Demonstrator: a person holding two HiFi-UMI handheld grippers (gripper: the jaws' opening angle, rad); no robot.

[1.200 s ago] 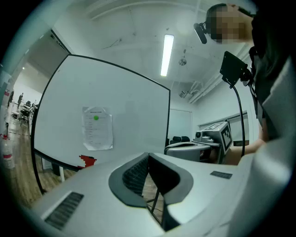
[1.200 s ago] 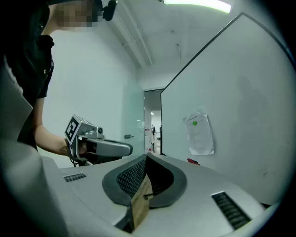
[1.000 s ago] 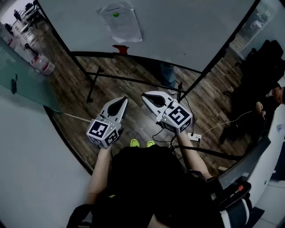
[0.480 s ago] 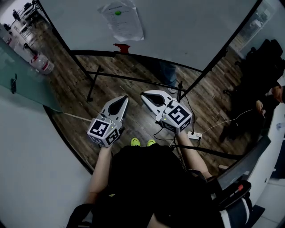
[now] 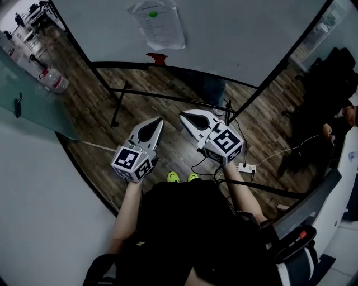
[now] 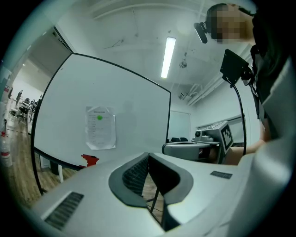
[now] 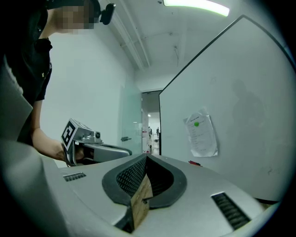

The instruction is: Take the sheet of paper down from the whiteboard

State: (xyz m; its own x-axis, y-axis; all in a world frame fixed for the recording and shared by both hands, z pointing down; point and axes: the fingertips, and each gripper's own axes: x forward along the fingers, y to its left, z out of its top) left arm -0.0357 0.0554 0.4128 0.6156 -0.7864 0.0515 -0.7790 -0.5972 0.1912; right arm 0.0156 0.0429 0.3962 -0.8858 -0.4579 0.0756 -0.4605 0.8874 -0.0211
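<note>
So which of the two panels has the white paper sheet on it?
The black-framed white whiteboard ahead: the white paper sheet hangs there under a green dot. The green-tinted glass panel at left has none.

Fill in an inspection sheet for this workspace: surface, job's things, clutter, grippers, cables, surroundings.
Surface: whiteboard on a black stand, mostly bare.
Job's things: sheet of paper on the board under a green magnet, not yet taken down.
Clutter: red object on the board's ledge; water bottle on the floor.
Grippers: left gripper and right gripper both shut, empty, well short of the board.
Cables: power strip with cables on the floor by the stand.
Surroundings: wood-plank floor, glass partition, another person at the head view's right edge.
</note>
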